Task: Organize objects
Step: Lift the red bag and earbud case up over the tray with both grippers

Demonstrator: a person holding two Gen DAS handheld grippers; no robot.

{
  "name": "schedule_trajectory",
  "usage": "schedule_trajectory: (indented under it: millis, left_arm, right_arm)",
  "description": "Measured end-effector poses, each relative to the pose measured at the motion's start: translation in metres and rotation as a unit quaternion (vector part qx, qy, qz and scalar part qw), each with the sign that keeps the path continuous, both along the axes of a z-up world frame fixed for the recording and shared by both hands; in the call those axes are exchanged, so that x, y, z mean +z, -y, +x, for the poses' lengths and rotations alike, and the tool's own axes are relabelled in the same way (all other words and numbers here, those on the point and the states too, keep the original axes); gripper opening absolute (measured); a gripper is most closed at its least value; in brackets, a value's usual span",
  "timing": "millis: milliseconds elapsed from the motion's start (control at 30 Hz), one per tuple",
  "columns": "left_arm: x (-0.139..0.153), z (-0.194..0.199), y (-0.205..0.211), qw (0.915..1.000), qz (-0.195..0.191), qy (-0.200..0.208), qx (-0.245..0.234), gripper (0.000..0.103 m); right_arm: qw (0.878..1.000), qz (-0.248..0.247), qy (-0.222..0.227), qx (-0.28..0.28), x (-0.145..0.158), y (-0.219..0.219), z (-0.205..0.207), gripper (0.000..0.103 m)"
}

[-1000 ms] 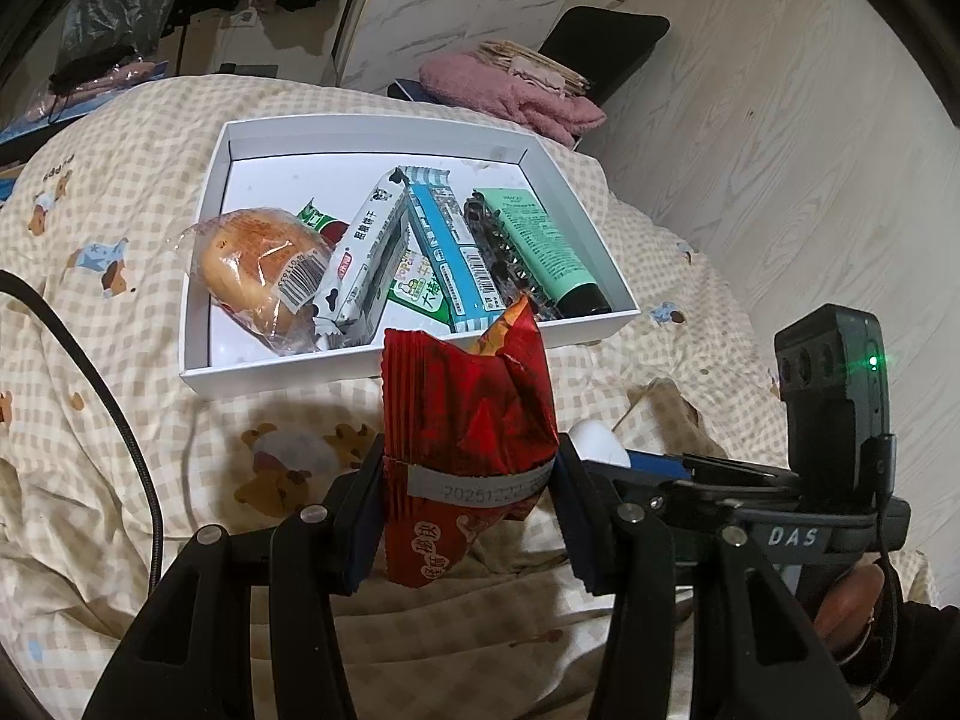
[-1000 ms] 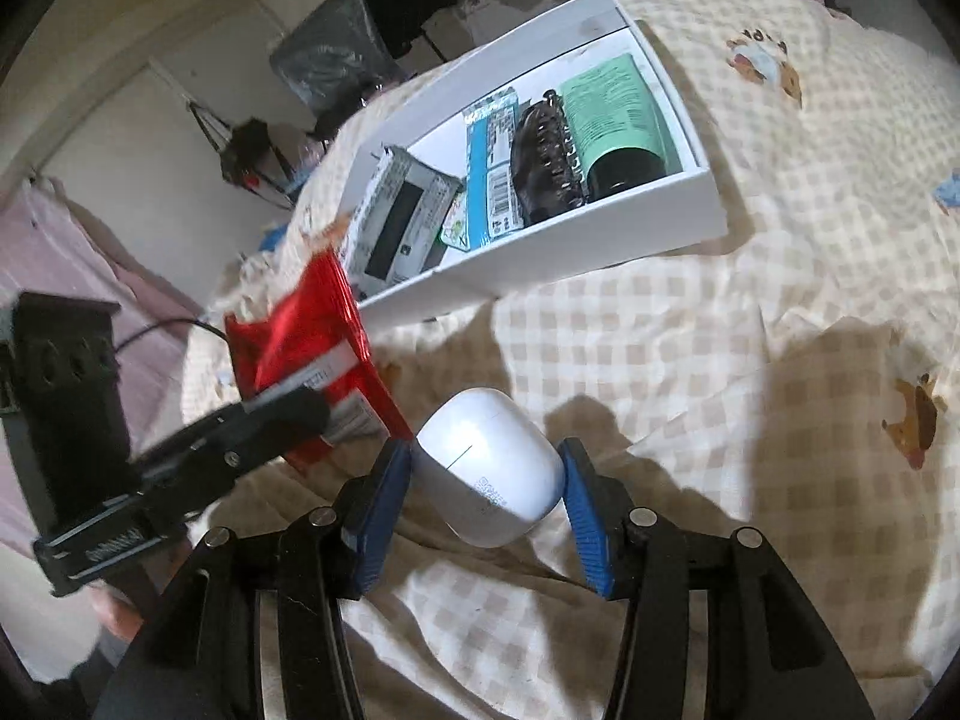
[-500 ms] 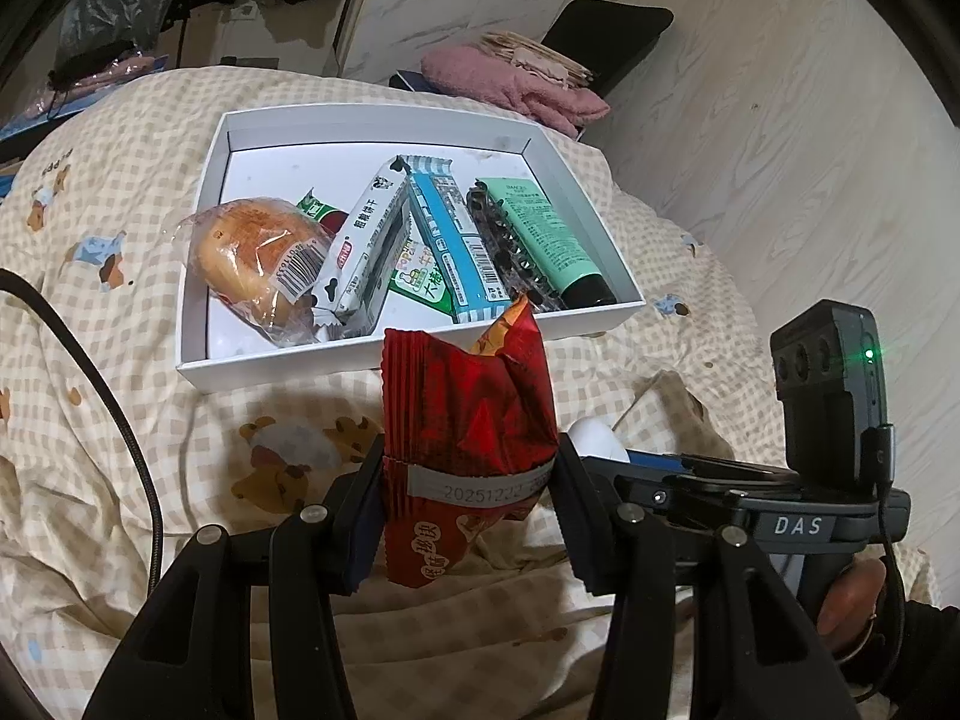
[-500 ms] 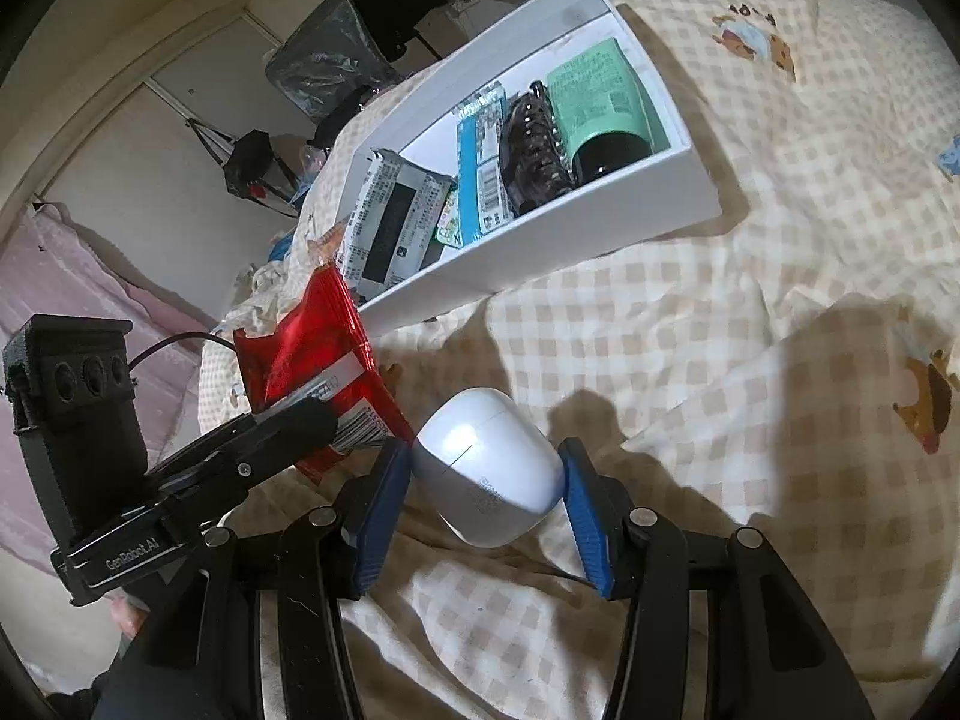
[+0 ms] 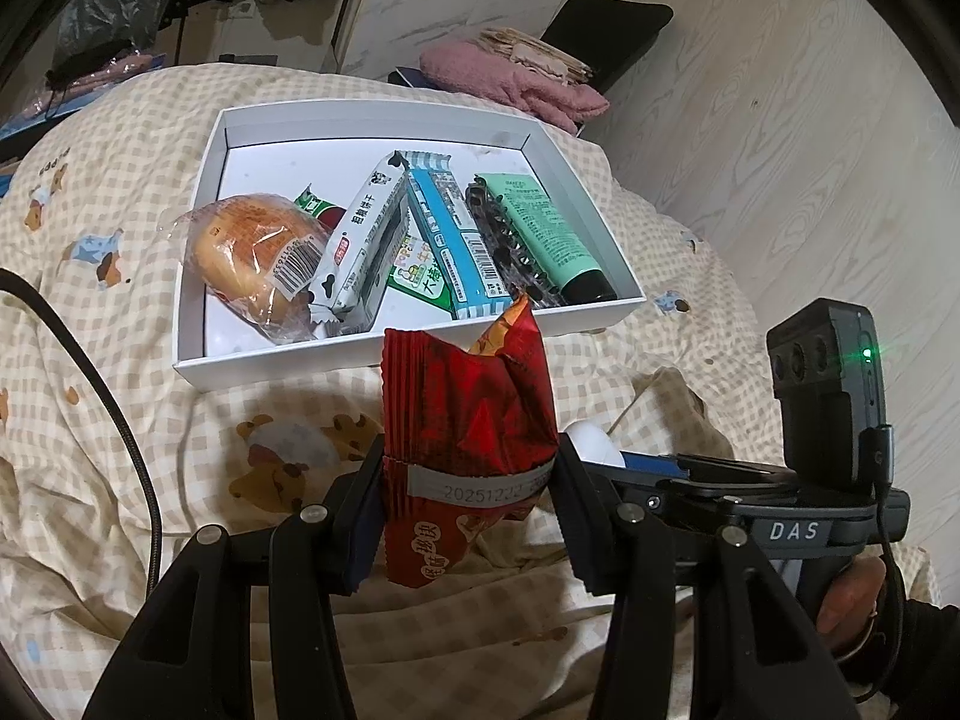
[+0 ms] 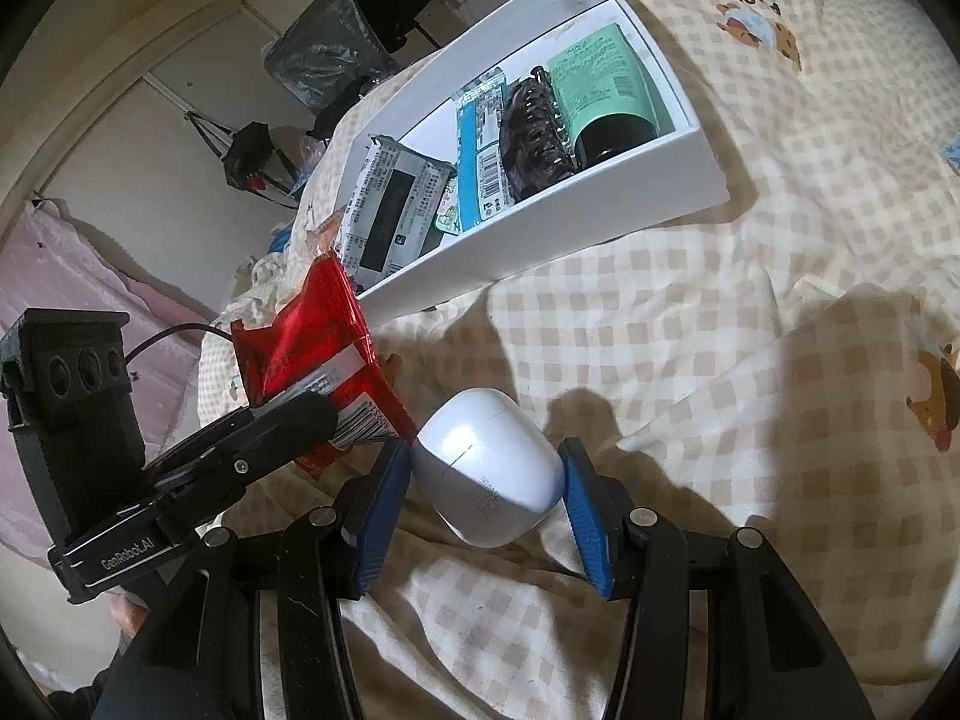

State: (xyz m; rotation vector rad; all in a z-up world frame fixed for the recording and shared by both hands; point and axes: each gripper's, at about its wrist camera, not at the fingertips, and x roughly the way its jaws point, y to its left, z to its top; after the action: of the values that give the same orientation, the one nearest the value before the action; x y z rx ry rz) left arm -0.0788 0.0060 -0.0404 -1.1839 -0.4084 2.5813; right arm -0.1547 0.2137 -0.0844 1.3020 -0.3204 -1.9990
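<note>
Through your left wrist camera you are looking over a bed covered in a checked beige quilt (image 5: 120,192) with cartoon prints, with pale wood-grain flooring (image 5: 780,120) running past on the right and a pink towel (image 5: 510,78) lying beyond the bed. A white box (image 5: 198,300) is sitting on the quilt, holding a wrapped bun (image 5: 258,258), snack bars, a blue carton (image 5: 450,240) and a green tube (image 5: 540,228). Compared with a second ago, the box is sitting slightly higher and further right in this view; your grip is unchanged. Your left gripper (image 5: 468,504) is clamping a red snack packet (image 5: 468,420) between its pads, upright, just on the near side of the box's front wall. Through your right wrist camera you are seeing the same quilt (image 6: 780,240), a pale wall and dark bags behind the bed. Here the box (image 6: 570,228) is appearing more tilted and nearer than a second ago. Your right gripper (image 6: 486,492) is holding a white earbud case (image 6: 486,474) between its blue pads, above the quilt and near the box's front wall, with the red snack packet (image 6: 312,336) just beside it on the left.
</note>
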Motion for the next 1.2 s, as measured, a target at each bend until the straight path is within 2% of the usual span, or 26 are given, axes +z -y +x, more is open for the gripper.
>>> schedule_trajectory:
  millis: [200,400,567,733,1067,1200]
  left_arm:
    - [-0.006,-0.004,-0.002,0.9996,-0.018,0.018,0.008,0.054]
    - [0.005,0.003,0.002,0.9997,-0.018,-0.006,0.016,0.054]
    - [0.015,0.005,0.009,0.9995,-0.006,-0.017,0.025,0.054]
    - [0.032,0.010,0.014,0.9985,-0.004,-0.040,0.037,0.054]
    - [0.066,0.012,0.018,0.9959,-0.005,-0.081,0.040,0.054]
    - [0.089,0.014,0.024,0.9927,-0.009,-0.111,0.046,0.054]
  right_arm:
    - [1.000,0.003,-0.001,0.001,0.000,0.002,-0.001,0.052]
    - [0.999,0.033,-0.015,0.003,0.008,0.006,0.006,0.052]
    - [0.999,0.016,-0.031,-0.002,0.025,0.002,0.013,0.052]
    - [0.999,0.015,-0.041,-0.002,0.036,0.002,0.015,0.052]
    - [0.998,-0.025,-0.056,-0.001,0.072,0.006,0.010,0.052]
    - [0.997,-0.032,-0.067,0.002,0.088,0.010,0.004,0.052]
